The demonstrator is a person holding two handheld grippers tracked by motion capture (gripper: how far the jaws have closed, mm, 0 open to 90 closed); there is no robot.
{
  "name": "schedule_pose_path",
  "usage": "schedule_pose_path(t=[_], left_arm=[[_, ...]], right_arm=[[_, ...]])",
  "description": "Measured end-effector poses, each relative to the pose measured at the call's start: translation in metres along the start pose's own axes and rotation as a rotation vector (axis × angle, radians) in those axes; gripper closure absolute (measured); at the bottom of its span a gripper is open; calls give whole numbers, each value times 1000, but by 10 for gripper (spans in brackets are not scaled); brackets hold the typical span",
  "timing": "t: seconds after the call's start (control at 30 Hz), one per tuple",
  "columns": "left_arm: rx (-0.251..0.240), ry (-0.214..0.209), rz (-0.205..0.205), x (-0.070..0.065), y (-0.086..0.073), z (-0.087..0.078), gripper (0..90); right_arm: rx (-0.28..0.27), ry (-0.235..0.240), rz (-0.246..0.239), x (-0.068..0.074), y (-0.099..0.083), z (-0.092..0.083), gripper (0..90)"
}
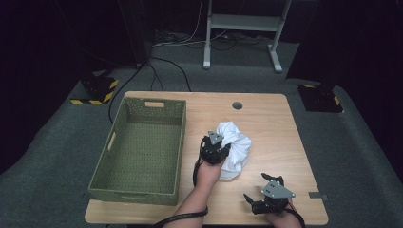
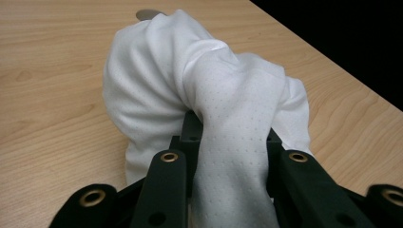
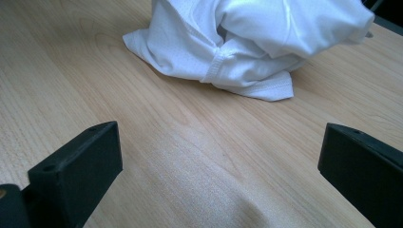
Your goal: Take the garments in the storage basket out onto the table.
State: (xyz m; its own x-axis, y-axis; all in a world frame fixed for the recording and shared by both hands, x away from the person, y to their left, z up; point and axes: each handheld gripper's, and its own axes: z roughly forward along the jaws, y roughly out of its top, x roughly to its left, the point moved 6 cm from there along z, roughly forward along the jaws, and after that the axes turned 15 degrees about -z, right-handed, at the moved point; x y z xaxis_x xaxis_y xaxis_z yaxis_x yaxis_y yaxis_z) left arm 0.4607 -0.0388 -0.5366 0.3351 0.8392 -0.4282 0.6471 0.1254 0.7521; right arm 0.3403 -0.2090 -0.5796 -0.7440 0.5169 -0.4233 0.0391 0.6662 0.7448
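Two hand-held black two-jaw grippers work over the light wooden table (image 1: 266, 118), where a crumpled white mesh-fabric garment (image 1: 236, 148) lies near the middle, just right of the empty green woven rectangular basket (image 1: 142, 147). The left gripper (image 1: 215, 151) has its jaws clamped on a bunched fold of the garment (image 2: 228, 142), the cloth pinched tight between them. The right gripper (image 1: 266, 192) sits near the table's front edge, well apart from the garment (image 3: 247, 42), its jaws spread wide with bare wood between them.

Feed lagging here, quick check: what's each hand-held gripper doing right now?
Left hand-held gripper: shut on the white cloth.
Right hand-held gripper: open, nothing between its jaws, above the table.
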Motion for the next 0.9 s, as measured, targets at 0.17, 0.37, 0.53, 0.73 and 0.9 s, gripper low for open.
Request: schedule_pose_path(t=[0.17,0.37,0.53,0.73,0.9], left_arm=[[23,4,-14,5,-5,5,721],[49,7,-41,11,-8,10,716],[64,4,-51,12,-8,13,712],[80,1,-57,14,-8,16,701],[88,-1,-57,14,-8,17,673]], right_arm=[[0,0,0,0,0,0,2],[0,1,1,0,0,0,2],[0,1,1,0,0,0,2],[0,1,-2,0,0,0,2],[0,1,-3,0,0,0,2]])
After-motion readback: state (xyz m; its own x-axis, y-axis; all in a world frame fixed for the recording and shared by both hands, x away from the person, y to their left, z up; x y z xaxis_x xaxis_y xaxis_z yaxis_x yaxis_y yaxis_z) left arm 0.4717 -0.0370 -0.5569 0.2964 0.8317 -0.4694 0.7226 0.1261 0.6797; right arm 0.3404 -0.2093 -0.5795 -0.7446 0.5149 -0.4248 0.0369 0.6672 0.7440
